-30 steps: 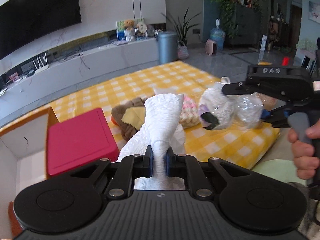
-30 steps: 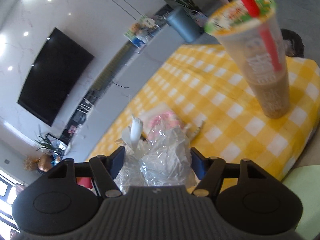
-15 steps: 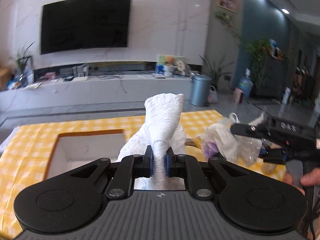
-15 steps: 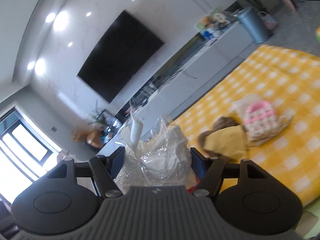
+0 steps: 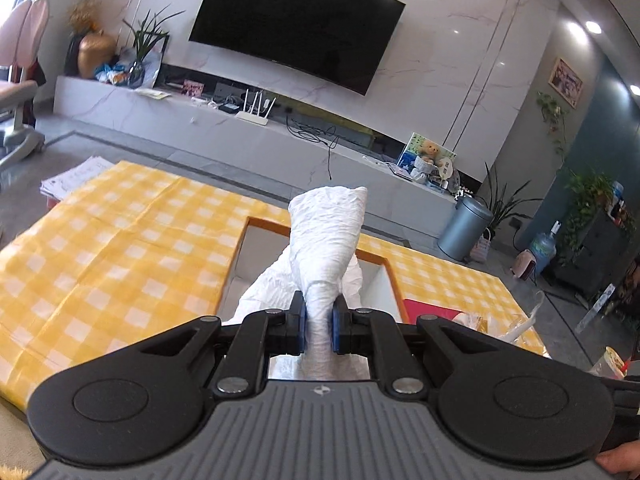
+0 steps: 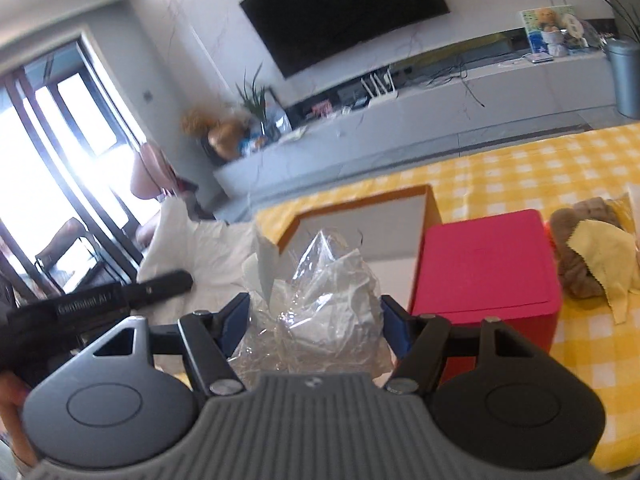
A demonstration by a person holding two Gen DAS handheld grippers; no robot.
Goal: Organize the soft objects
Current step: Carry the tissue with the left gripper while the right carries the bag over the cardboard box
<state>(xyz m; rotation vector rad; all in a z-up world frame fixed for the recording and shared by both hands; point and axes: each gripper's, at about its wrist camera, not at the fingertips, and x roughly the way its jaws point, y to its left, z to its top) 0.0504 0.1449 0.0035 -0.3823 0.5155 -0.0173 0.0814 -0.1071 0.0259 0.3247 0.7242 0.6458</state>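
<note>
My left gripper [image 5: 319, 330] is shut on a crumpled white cloth [image 5: 326, 240] and holds it in the air in front of an open orange-rimmed box [image 5: 256, 222] with a white inside. My right gripper [image 6: 314, 322] is shut on a clear plastic bag [image 6: 320, 300] of soft white stuff, held just before the same box [image 6: 360, 200]. The left gripper [image 6: 96, 304] and its white cloth [image 6: 200, 248] show at the left of the right wrist view. The clear bag also shows in the left wrist view [image 5: 492, 326].
A red lid [image 6: 484, 264] lies right of the box on the yellow checked cloth [image 5: 100, 248]. A brown plush with a yellow cloth [image 6: 596, 252] lies further right. Papers [image 5: 72, 178] lie past the table's far left corner. A TV wall and low cabinet stand beyond.
Both grippers have swung left with their loads, from the pile of soft things and the drink cup toward the open box. The box now lies straight ahead of both.
</note>
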